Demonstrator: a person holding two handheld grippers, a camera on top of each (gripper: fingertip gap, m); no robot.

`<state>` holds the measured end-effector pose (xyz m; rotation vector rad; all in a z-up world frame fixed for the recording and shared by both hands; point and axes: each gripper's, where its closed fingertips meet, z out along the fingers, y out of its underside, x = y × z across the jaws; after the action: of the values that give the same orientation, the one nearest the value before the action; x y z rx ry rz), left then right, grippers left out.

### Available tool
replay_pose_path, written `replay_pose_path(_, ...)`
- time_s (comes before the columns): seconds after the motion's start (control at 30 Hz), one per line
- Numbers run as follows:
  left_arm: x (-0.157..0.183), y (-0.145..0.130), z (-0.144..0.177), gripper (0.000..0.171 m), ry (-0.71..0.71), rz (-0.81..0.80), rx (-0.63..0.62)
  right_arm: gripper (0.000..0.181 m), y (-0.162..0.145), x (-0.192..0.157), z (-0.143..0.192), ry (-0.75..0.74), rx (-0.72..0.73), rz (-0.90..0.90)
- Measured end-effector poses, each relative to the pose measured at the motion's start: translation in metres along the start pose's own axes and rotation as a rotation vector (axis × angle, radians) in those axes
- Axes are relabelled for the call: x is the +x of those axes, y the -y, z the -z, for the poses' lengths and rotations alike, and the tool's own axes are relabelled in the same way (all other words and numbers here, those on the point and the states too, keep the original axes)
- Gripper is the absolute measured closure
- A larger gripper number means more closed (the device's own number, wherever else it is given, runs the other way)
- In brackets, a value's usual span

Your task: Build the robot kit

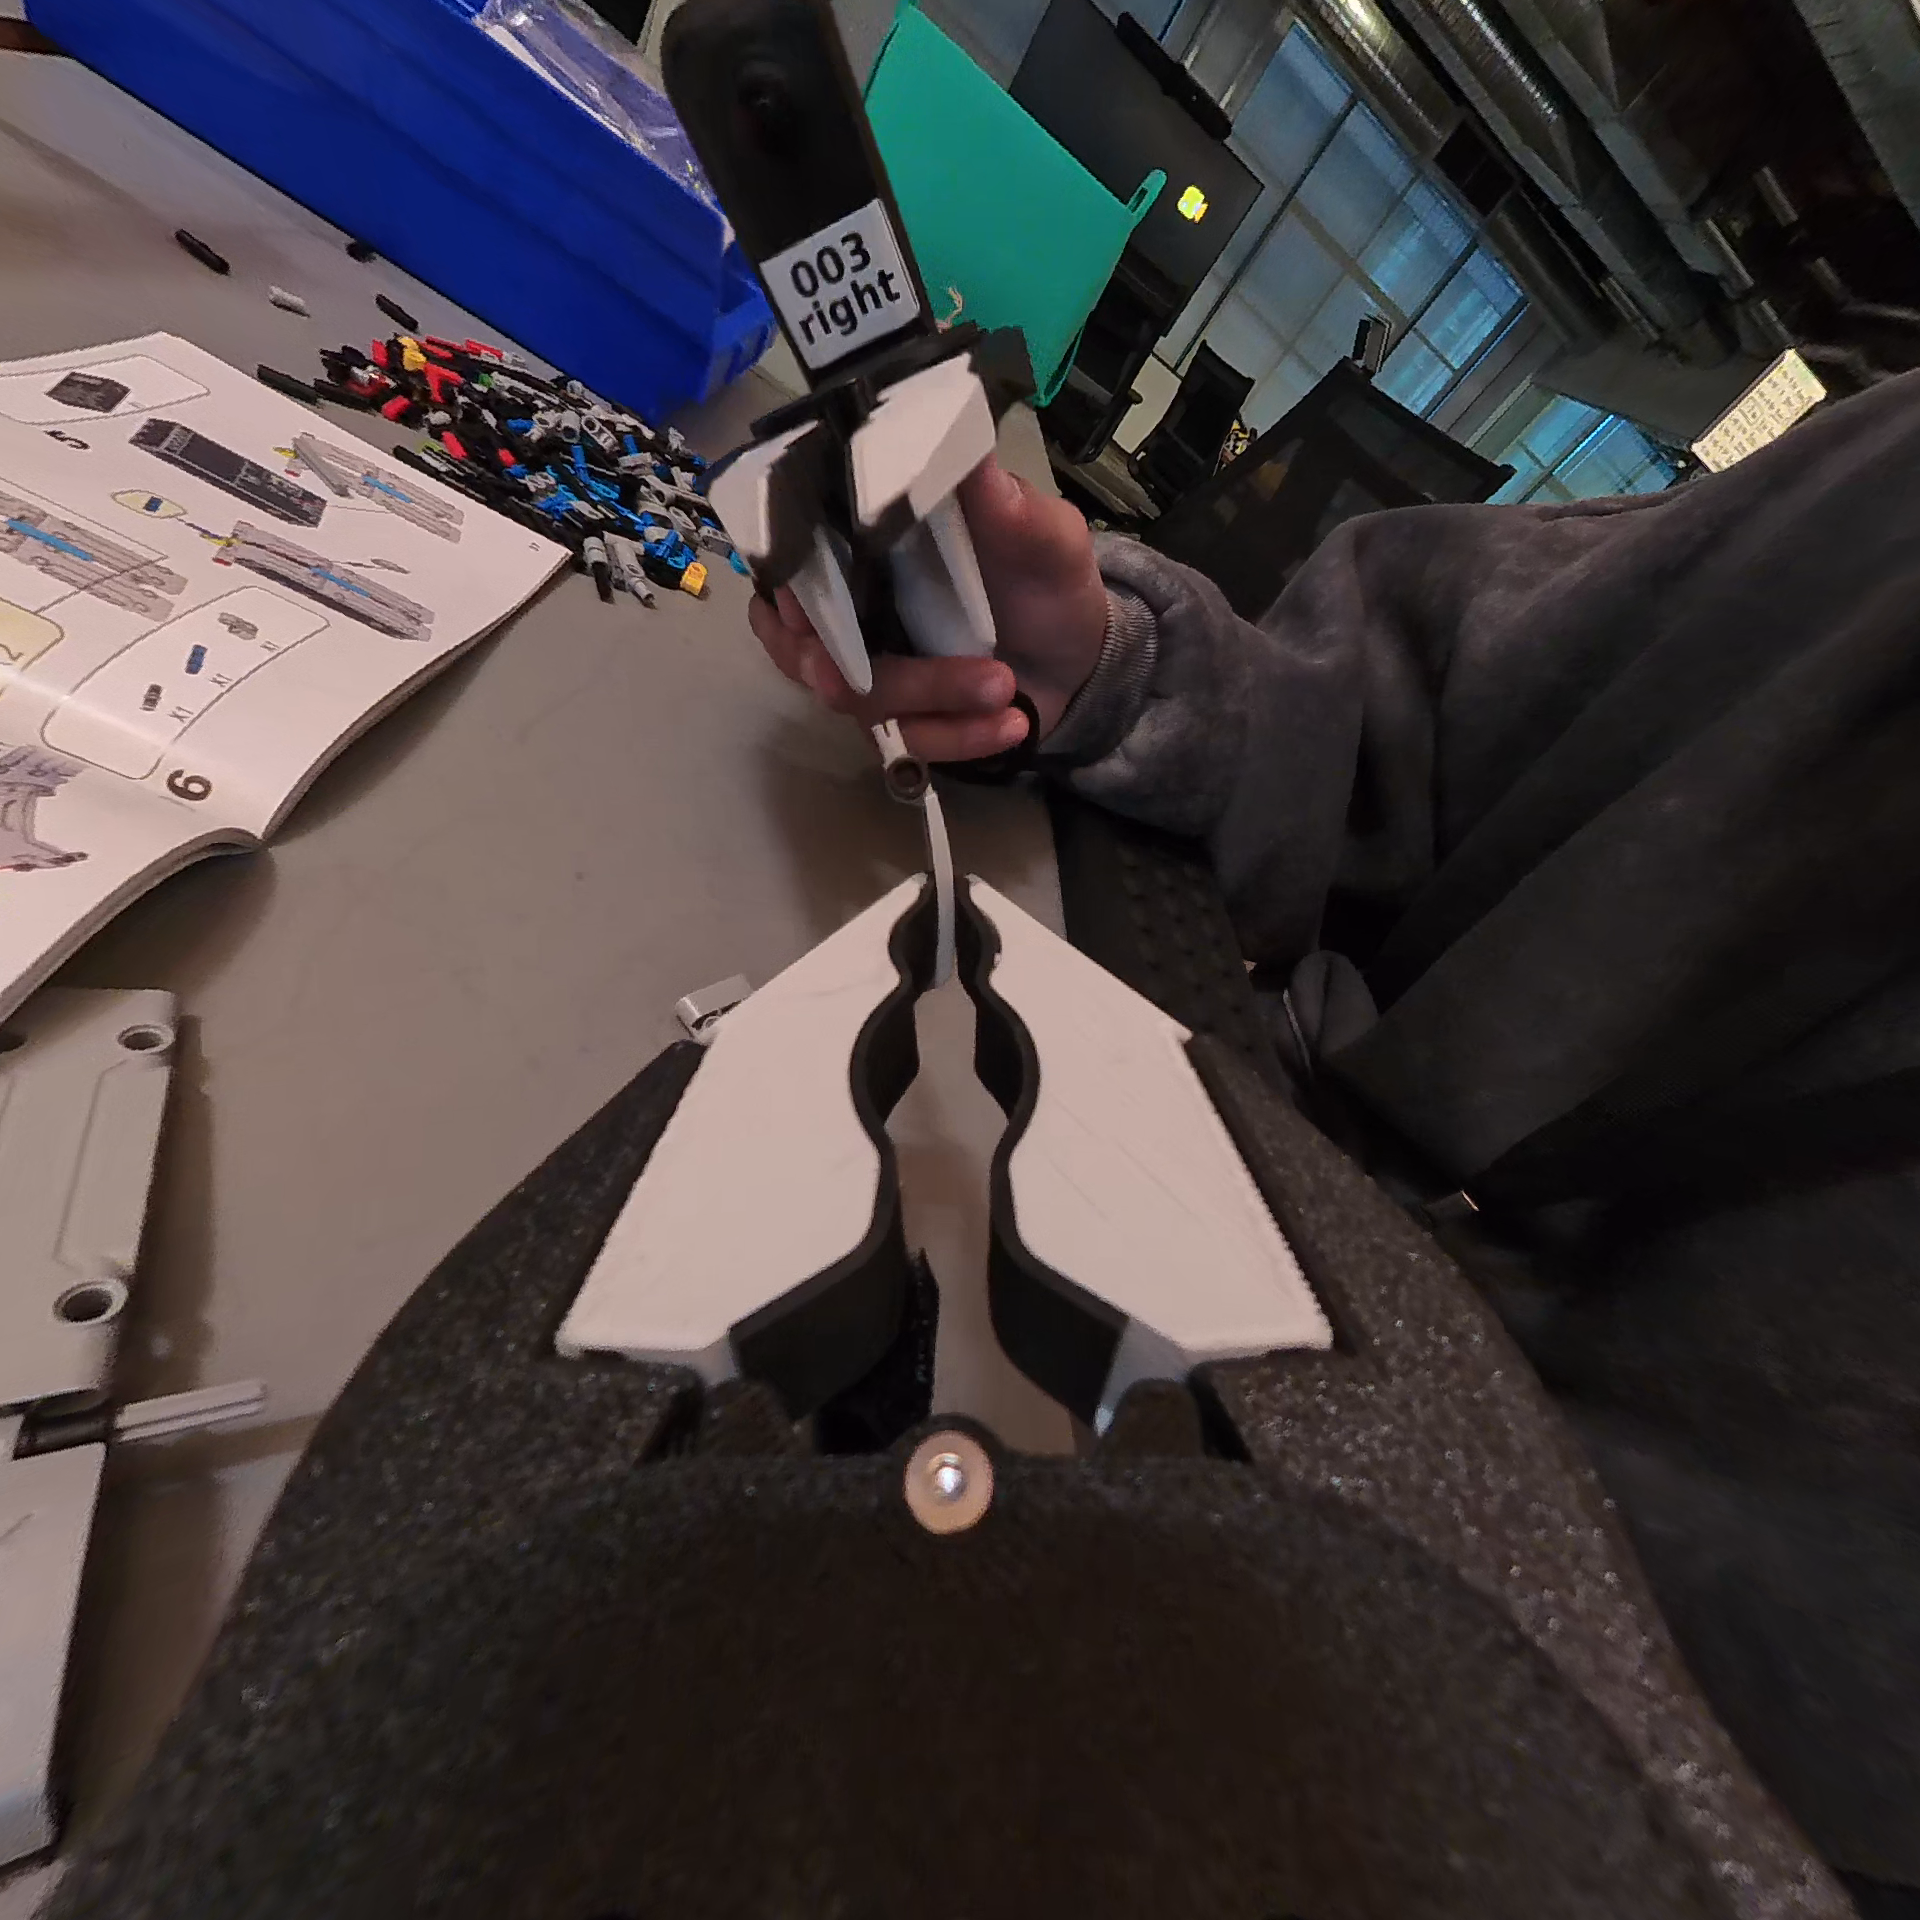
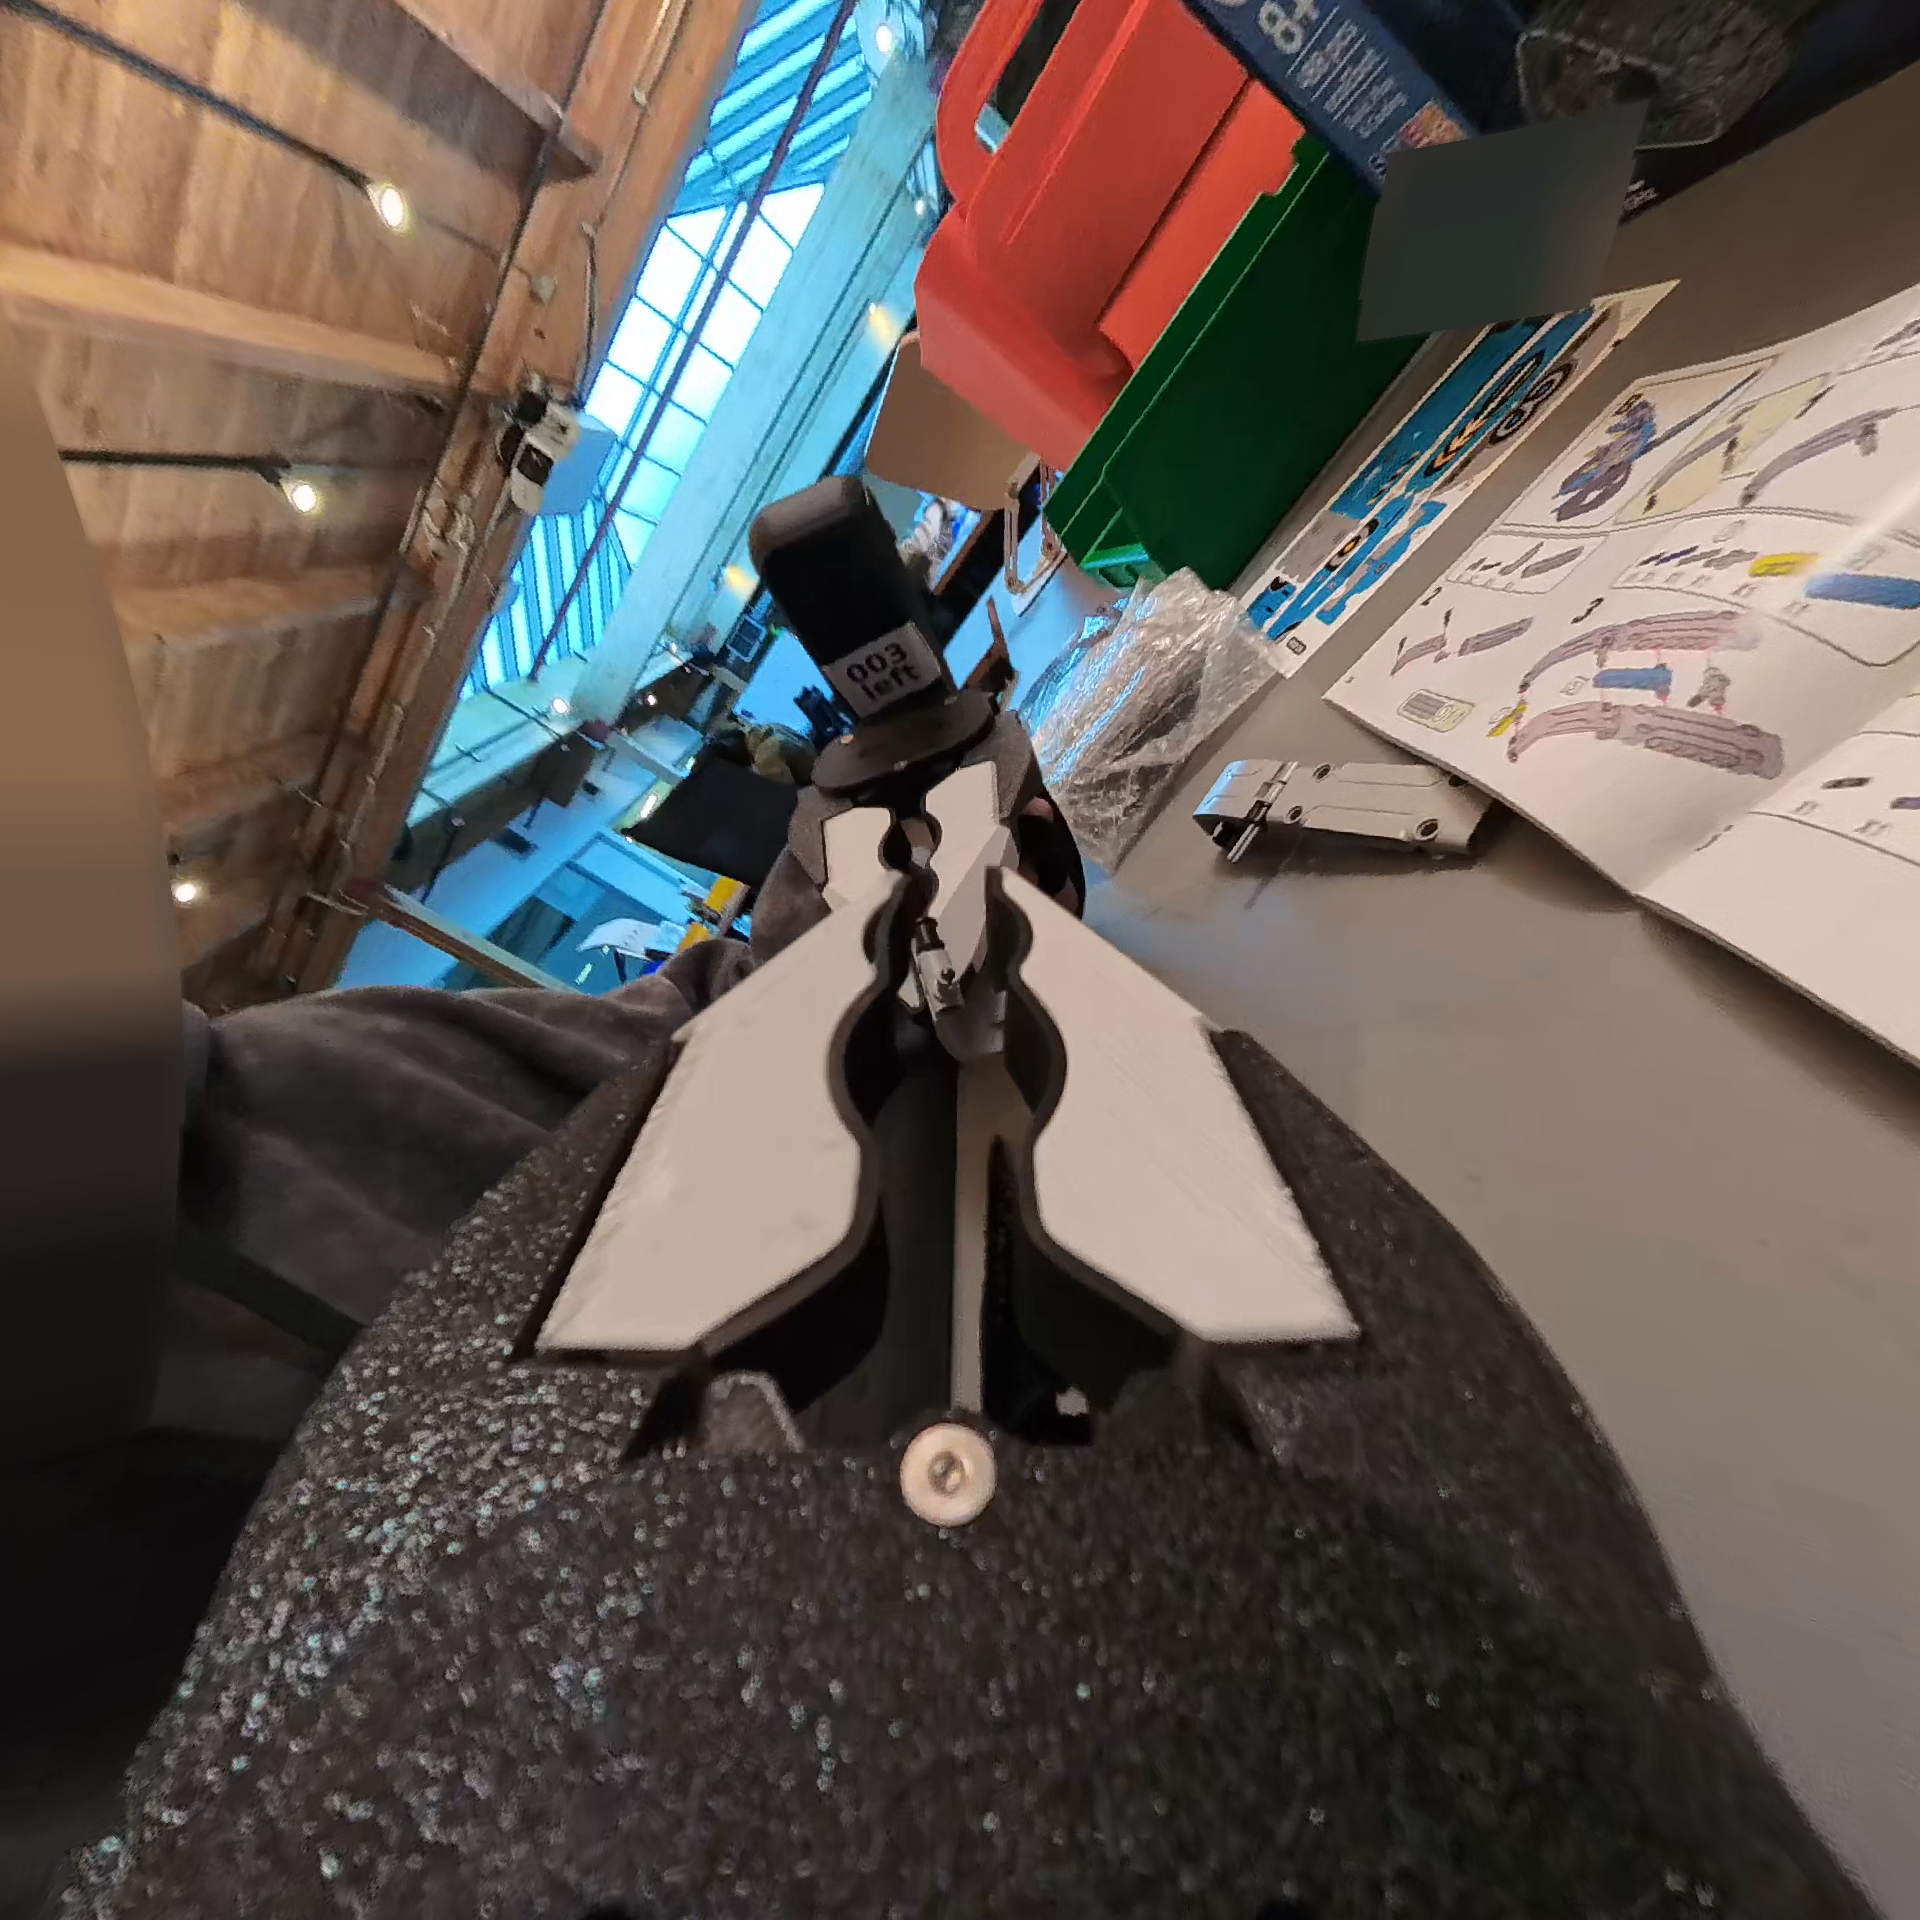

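My left gripper (image 1: 945, 885) is shut on a thin white rod (image 1: 940, 914), held above the grey table (image 1: 540, 831). The rod's far end meets a small grey connector (image 1: 907, 779). My right gripper (image 1: 914, 665) points down from above, held by a hand (image 1: 1029, 592), and meets the connector from the other side. In the right wrist view, my right gripper (image 2: 945, 891) is closed around a thin grey rod (image 2: 971, 1226) that runs down its middle. The connector (image 2: 943, 977) is at the rod's tip. The left gripper (image 2: 920, 842) faces it just beyond.
An open instruction booklet (image 1: 208, 582) (image 2: 1662, 675) lies on the table, with a pile of small coloured parts (image 1: 540, 457) and a blue bin (image 1: 416, 135) behind. A grey panel (image 1: 73, 1195) (image 2: 1340, 800), a plastic bag (image 2: 1143, 675), red (image 2: 1039, 260) and green bins (image 2: 1226, 416) stand nearby. A dark sleeve (image 1: 1455, 727) fills the right. Across from one pair of fingers to the other is roughly 6 cm.
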<state>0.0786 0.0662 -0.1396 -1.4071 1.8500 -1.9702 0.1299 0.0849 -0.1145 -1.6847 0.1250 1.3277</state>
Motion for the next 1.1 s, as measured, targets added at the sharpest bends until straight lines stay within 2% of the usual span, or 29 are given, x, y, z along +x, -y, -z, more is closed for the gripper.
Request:
replay_pose_path(0.3,-0.001,-0.002,-0.001,0.170,0.003,0.000,-0.011,0.170,-0.008,0.007,-0.003,-0.066,-0.048,0.049)
replay_pose_path(1.1,-0.001,-0.004,-0.002,0.170,0.005,-0.005,-0.021,0.171,-0.011,0.010,-0.004,-0.080,-0.068,0.039)
